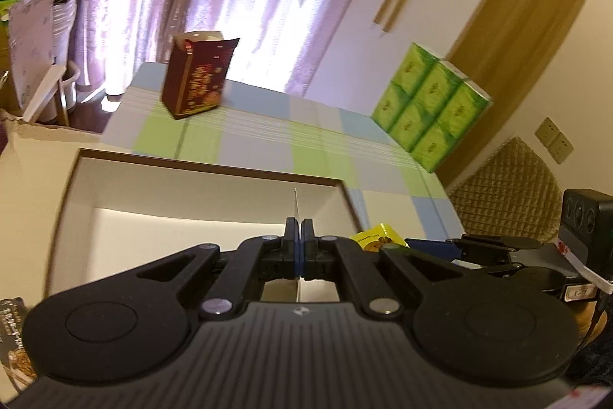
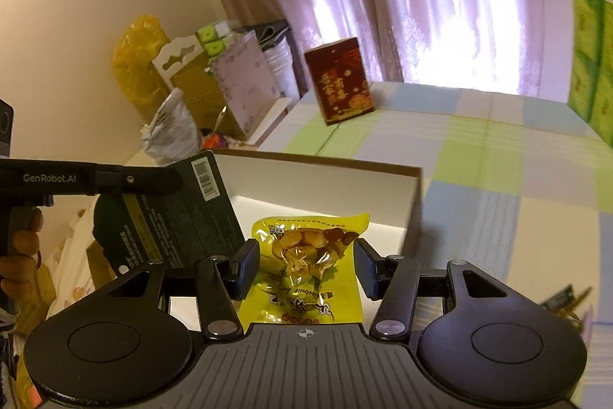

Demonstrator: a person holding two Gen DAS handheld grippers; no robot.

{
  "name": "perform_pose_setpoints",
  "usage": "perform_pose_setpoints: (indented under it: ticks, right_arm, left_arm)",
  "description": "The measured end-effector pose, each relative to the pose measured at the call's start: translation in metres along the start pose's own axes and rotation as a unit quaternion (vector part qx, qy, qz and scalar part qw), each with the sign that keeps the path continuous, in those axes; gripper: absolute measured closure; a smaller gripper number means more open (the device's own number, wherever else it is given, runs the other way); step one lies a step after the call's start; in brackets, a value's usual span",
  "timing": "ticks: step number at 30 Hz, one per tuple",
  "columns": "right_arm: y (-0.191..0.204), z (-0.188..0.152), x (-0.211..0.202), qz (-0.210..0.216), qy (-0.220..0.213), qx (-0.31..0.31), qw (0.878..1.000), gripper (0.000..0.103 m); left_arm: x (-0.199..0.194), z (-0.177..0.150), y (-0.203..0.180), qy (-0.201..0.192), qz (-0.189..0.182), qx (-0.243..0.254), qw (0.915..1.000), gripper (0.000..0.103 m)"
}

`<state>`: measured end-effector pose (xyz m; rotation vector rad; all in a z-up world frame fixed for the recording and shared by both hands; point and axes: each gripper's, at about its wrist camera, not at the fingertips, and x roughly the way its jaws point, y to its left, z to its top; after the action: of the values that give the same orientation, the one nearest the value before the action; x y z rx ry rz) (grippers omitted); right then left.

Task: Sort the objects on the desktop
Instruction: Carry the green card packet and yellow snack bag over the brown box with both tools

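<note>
Over the white box, from the left wrist view, your left gripper was clamped on a thin card, seen edge-on, above the box's far side. That side of the box looked bare, so little seemed sorted yet.

Beside the same box, from the right wrist view, your right gripper stood wide around a yellow chestnut packet, pads apart from it. The dark card hung at the box's left edge. A red carton waited well beyond.
</note>
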<state>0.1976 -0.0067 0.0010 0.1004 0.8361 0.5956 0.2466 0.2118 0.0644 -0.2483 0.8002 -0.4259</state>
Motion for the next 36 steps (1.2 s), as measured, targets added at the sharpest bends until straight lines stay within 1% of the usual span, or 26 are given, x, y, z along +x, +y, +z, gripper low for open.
perform_pose_setpoints:
  ticks: [6, 15, 21, 28, 36]
  right_arm:
    - [0.002, 0.004, 0.026, -0.012, 0.016, -0.001, 1.000, 0.053]
    - [0.003, 0.012, 0.055, -0.040, 0.028, -0.002, 0.999, 0.053]
    - [0.002, 0.017, 0.076, -0.052, 0.040, -0.006, 0.998, 0.053]
    - [0.000, 0.018, 0.101, -0.066, 0.055, -0.013, 0.996, 0.053]
    - [-0.005, 0.015, 0.128, -0.092, 0.077, -0.020, 0.993, 0.053]
  left_arm:
    - [0.005, 0.006, 0.030, 0.009, 0.008, -0.011, 0.9999, 0.103]
    - [0.030, 0.016, 0.053, 0.026, 0.004, -0.011, 0.9996, 0.103]
    - [0.053, 0.023, 0.059, 0.041, -0.004, -0.008, 0.9991, 0.103]
    - [0.085, 0.025, 0.064, 0.059, -0.014, -0.017, 0.9980, 0.103]
    - [0.128, 0.018, 0.078, 0.080, -0.009, -0.040, 0.9960, 0.103]
